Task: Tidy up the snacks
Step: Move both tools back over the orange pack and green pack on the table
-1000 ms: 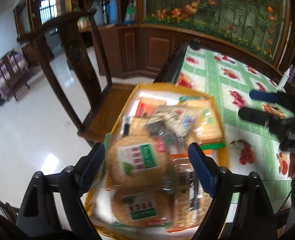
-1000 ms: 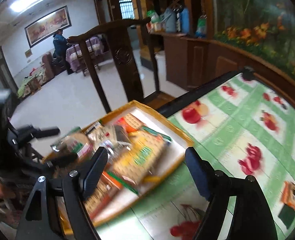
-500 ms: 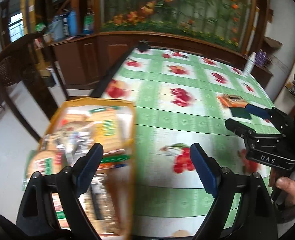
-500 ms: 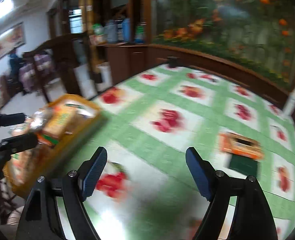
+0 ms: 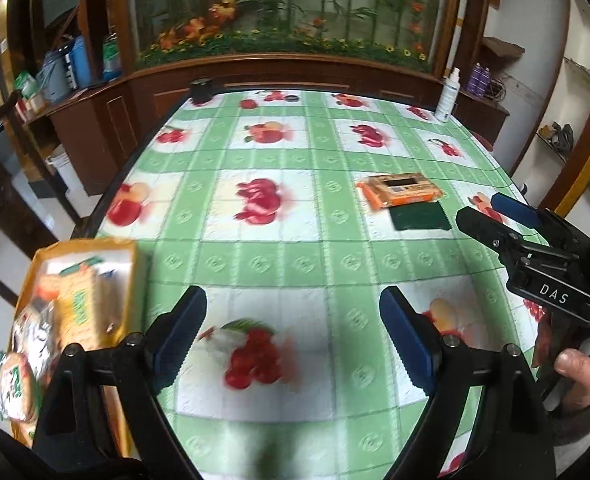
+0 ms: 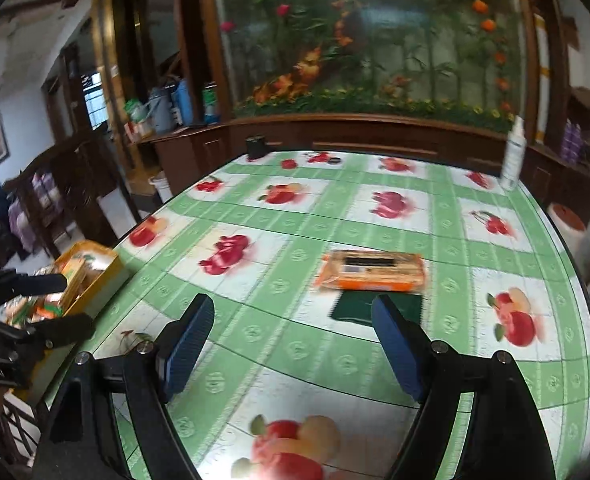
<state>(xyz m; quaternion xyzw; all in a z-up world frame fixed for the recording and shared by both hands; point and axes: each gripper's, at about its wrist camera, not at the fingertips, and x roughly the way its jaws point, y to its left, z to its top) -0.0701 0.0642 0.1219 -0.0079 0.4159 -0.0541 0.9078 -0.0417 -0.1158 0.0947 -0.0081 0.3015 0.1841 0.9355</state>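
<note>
An orange snack pack (image 5: pixel 398 189) (image 6: pixel 371 271) lies on the green fruit-print table, with a dark green packet (image 5: pixel 419 218) (image 6: pixel 355 307) just in front of it. A yellow tray (image 5: pixel 131 276) (image 6: pixel 107 276) full of snack packs sits at the table's left edge. My left gripper (image 5: pixel 293 336) is open and empty above the table's near part, right of the tray. My right gripper (image 6: pixel 293 336) is open and empty, a little short of the dark green packet; it also shows in the left wrist view (image 5: pixel 495 216).
A white spray bottle (image 5: pixel 447 96) (image 6: pixel 513 156) stands at the table's far right corner. A small black object (image 5: pixel 202 90) (image 6: pixel 256 147) sits at the far left corner. Dark wooden cabinets and a flower mural run behind the table. A wooden chair (image 6: pixel 55 184) stands left.
Both grippers have swung right, away from the yellow tray and toward the table's middle. The tray has slid to the left edge of both views; the orange and green packs have come into view.
</note>
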